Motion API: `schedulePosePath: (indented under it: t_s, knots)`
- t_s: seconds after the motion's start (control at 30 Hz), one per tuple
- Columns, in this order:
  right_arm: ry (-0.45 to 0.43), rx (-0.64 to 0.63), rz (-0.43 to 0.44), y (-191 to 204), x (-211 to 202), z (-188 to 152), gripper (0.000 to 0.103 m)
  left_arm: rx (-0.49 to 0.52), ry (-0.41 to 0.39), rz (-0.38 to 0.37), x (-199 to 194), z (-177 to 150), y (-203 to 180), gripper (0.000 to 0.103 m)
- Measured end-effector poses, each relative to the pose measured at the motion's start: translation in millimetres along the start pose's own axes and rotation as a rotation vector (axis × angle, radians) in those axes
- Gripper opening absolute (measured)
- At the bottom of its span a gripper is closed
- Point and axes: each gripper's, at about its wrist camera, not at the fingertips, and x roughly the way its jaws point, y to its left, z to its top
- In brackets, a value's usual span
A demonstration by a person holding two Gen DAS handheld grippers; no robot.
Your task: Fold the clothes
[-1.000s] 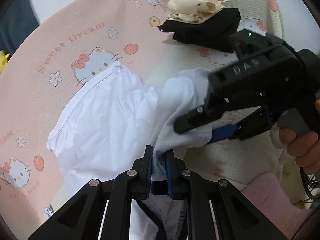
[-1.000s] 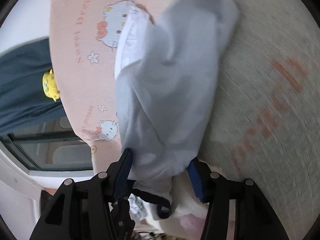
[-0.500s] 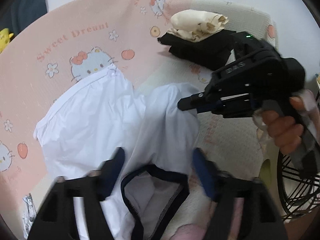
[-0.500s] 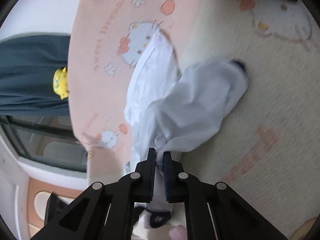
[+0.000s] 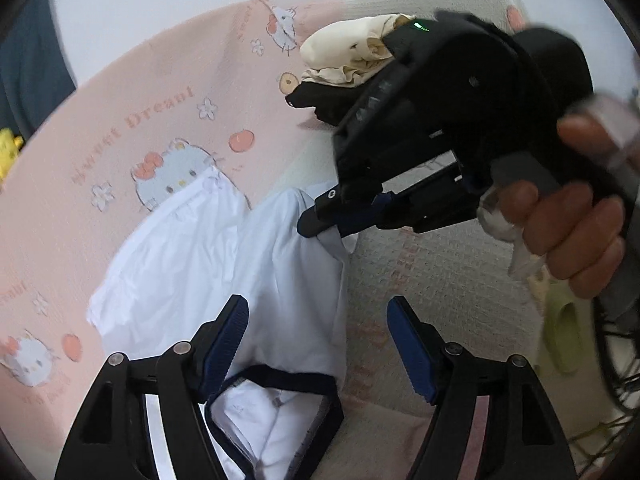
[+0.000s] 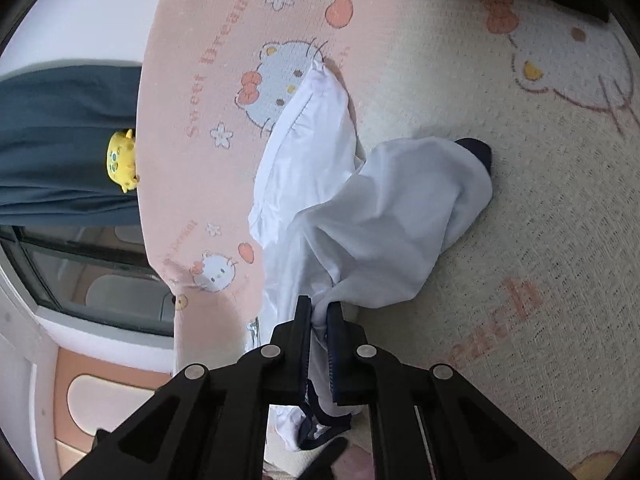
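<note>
So the white shirt is sprawled on the bed's Hello Kitty blanket, running lengthwise straight out ahead of the left hand-held gripper, with the navy-trimmed collar right under and between its fingers. That one's jaws are spread wide and holding nothing, while the right hand-held gripper is clamped tight on a bunched fold of the shirt, with the rest trailing away in front of it. My guess is the left is the nearer one for grabbing the collar end next, since it's basically hovering over it already.
</note>
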Motion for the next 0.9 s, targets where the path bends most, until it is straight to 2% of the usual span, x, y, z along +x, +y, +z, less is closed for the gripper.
schedulePosePath:
  t_s: [0.13,0.17,0.2,0.23,0.4,0.67,0.77,0.83,0.9]
  knots:
    - [0.012,0.003,0.000,1.2,-0.6,1.0,0.006,0.086,-0.030,0.114,7.4,0.3,-15.2,0.069]
    - [0.015,0.003,0.001,1.6,-0.6,1.0,0.006,0.116,-0.038,0.142,9.2,-0.3,-19.6,0.061]
    - [0.020,0.004,0.004,1.2,-0.9,1.0,0.006,0.146,-0.039,0.164,11.9,-1.3,-23.8,0.045]
    - [0.023,0.004,0.004,0.7,-0.9,1.2,0.006,0.177,-0.033,0.178,15.5,-2.6,-27.7,0.041]
    - [0.043,0.014,0.013,-1.6,1.8,3.4,0.006,0.194,0.009,0.204,29.9,-7.0,-30.4,0.040]
    - [0.052,0.010,0.015,-2.4,5.1,6.0,0.006,0.144,0.037,0.160,47.1,1.0,-33.7,0.040]
    - [0.062,0.008,0.006,-5.0,4.6,7.4,0.006,0.077,0.090,0.123,57.7,-0.2,-23.7,0.016]
    - [0.071,0.000,-0.014,-7.9,3.6,8.5,0.006,0.023,0.104,0.077,59.7,-1.9,-14.5,0.009]
    - [0.083,-0.006,-0.021,-11.8,2.8,8.9,0.010,-0.018,0.118,0.039,60.1,-4.4,-5.5,0.007]
